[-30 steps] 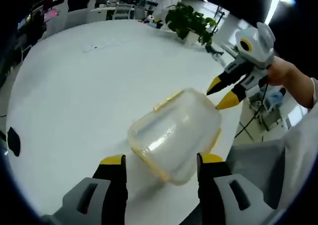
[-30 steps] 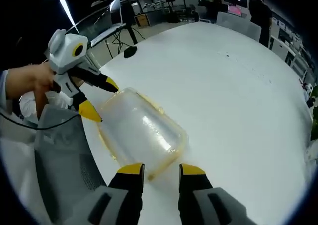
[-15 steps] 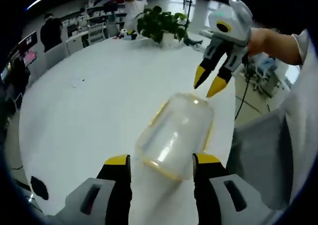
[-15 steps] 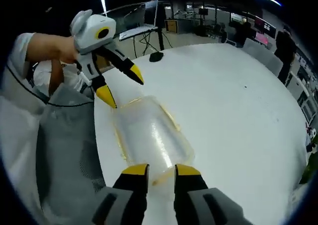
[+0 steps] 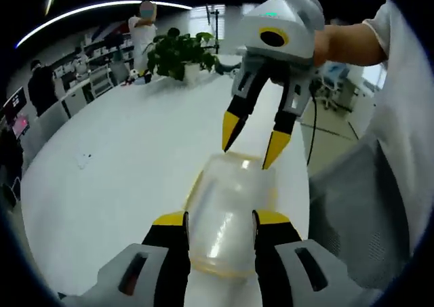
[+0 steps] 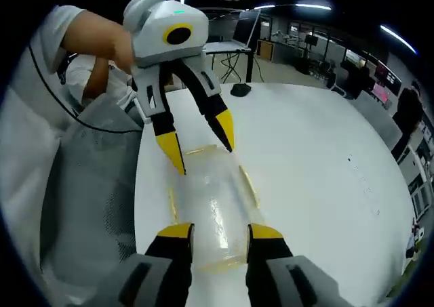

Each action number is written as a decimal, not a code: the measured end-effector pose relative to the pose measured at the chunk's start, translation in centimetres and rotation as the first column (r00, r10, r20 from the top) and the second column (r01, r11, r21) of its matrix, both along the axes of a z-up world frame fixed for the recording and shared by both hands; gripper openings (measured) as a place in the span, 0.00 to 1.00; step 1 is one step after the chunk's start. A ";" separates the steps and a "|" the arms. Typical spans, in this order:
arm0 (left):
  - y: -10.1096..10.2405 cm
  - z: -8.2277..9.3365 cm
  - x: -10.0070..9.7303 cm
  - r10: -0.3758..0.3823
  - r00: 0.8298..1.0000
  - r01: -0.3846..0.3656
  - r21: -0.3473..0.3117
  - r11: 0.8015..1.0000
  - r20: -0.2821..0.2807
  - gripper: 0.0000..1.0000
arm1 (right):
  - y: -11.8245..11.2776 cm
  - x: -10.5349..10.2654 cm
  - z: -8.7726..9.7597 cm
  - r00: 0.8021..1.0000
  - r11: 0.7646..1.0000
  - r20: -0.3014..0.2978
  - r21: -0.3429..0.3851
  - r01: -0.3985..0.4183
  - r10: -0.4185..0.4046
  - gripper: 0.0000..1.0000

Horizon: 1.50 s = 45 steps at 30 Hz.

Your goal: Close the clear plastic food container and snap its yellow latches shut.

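One clear plastic food container with yellow latches (image 5: 224, 215) lies on the round white table (image 5: 122, 165), near the table edge at which the person in white sleeves stands. Its body is see-through and cloudy, rounded at the corners, with bright glare streaks along its top face. Thin yellow strips run down its long sides; in the right gripper view (image 6: 211, 198) one shows on each long side and a short one at the far end, three counted. Whether they are snapped down cannot be told.

There are two grippers, each grey and white with two yellow-tipped jaws. In the left gripper view, the left gripper (image 5: 218, 220) rises from 6 o'clock with its jaws apart, one on each side of the container's near end, close against its walls; contact cannot be confirmed. The right gripper (image 5: 250, 139) comes down from 12 o'clock, jaws spread, tips at the container's far end.

In the right gripper view the right gripper (image 6: 220, 231) straddles the near end from 6 o'clock, jaws apart, and the left gripper (image 6: 196, 144) reaches in from 11 o'clock, jaws spread over the far end.

One green potted plant (image 5: 178, 51) stands at the table's far edge, at 11 o'clock.
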State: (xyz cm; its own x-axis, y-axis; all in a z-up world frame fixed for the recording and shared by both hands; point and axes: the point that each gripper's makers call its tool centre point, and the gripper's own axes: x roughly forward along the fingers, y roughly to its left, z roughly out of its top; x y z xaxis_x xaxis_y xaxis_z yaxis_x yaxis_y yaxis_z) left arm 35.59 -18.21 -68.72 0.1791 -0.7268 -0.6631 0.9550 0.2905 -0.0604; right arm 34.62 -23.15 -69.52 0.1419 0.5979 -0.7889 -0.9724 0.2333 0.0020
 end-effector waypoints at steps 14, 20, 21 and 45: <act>-1.8 -1.4 -0.1 -0.078 0.996 0.078 0.010 0.997 0.038 0.23 | 2.9 0.6 -0.4 0.993 0.992 0.034 0.040 -0.117 0.116 0.24; -2.0 -2.2 -0.4 -0.098 0.994 0.097 0.031 0.995 0.046 0.26 | 3.6 1.1 -0.6 0.990 0.989 0.044 0.056 -0.140 0.137 0.22; -2.0 -2.4 -0.6 -0.104 0.993 0.103 0.035 0.994 0.051 0.26 | 3.6 1.2 -0.8 0.988 0.988 0.052 0.045 -0.151 0.148 0.22; -2.1 -3.3 -3.0 -0.161 0.977 0.145 0.120 0.982 0.140 0.48 | 3.8 2.8 -2.7 0.953 0.951 0.018 -0.070 -0.302 0.304 0.48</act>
